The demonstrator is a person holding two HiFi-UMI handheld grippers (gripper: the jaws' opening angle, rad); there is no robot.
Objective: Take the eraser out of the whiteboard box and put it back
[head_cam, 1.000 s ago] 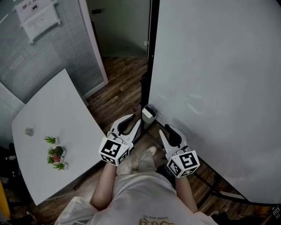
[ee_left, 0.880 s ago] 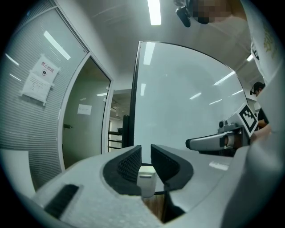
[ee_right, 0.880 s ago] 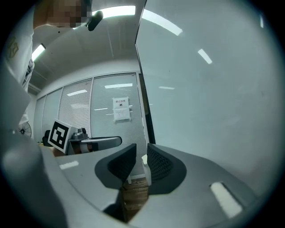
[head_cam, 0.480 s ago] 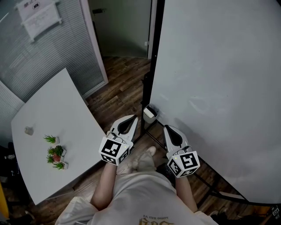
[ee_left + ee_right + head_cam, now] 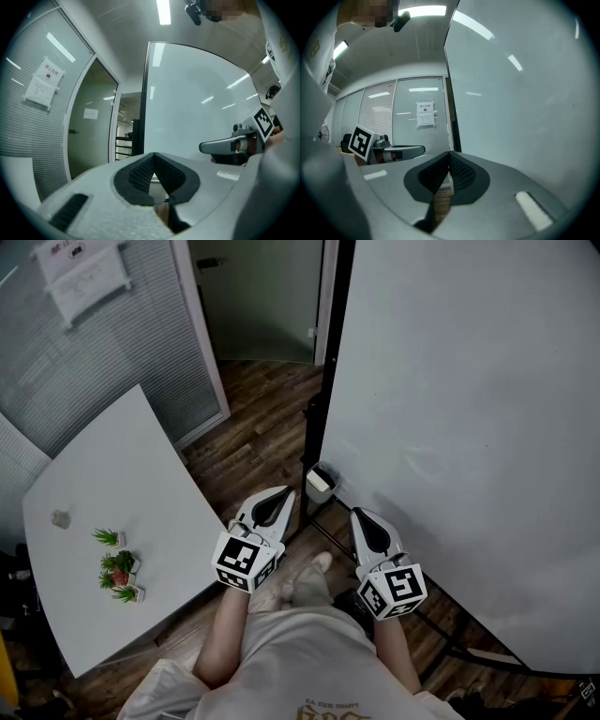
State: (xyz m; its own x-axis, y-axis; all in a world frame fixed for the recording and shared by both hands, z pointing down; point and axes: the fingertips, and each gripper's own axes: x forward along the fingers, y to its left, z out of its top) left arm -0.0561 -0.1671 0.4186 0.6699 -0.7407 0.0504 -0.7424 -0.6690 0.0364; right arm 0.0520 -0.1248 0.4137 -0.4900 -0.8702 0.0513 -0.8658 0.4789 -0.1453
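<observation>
Both left tongs [image 5: 284,495] and right tongs [image 5: 360,516] are pressed together, empty, near the whiteboard box [image 5: 319,484], contents unclear.

Nothing fully legible.
- Paper notice [image 5: 82,276] on the glass wall [image 5: 141,343] left of the whiteboard [image 5: 469,427]: heading line plus small print, too small to read.
- Second sheet [image 5: 90,113] in the doorway left of the whiteboard: just blur.
- Shirt print [image 5: 330,706] below the whiteboard: letters cut off at the frame edge, unreadable.
- Cubes on left gripper [image 5: 286,491] and right gripper [image 5: 356,512], below the whiteboard: black-and-white square markers, no letters or digits.
</observation>
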